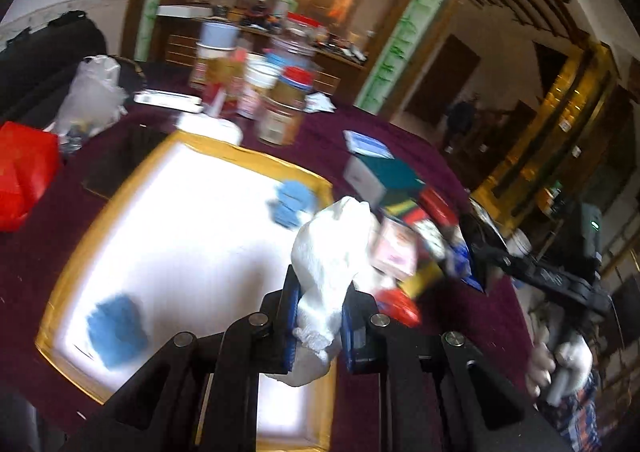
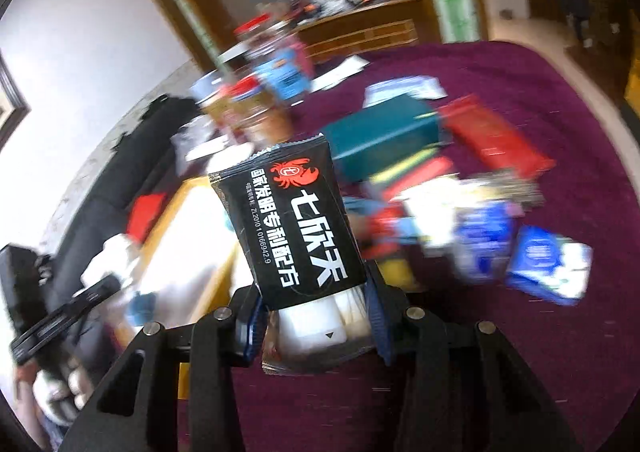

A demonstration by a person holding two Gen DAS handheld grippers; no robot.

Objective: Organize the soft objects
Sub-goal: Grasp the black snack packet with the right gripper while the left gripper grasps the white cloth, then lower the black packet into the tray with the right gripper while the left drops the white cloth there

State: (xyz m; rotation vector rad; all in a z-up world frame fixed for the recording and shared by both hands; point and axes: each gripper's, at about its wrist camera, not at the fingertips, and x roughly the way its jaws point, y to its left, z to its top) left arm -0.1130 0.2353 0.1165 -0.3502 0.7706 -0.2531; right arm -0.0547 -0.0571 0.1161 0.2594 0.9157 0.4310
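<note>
My left gripper (image 1: 318, 312) is shut on a crumpled white tissue wad (image 1: 332, 248) and holds it above the right edge of the white tray with a yellow rim (image 1: 120, 188). Two blue soft pieces lie in the tray, one near the front left (image 1: 116, 328) and one at the far right (image 1: 294, 200). My right gripper (image 2: 316, 316) is shut on a black sachet with a red crab logo (image 2: 294, 224), held upright above the purple tablecloth (image 2: 520, 352). The right gripper also shows in the left wrist view (image 1: 536, 272), and the left gripper in the right wrist view (image 2: 60, 316).
A pile of small packets and boxes (image 1: 404, 228) lies right of the tray; it also shows in the right wrist view (image 2: 460, 192). Jars and bottles (image 1: 280, 92) stand behind the tray. A red bag (image 1: 24, 172) and a plastic bag (image 1: 92, 92) sit at the left.
</note>
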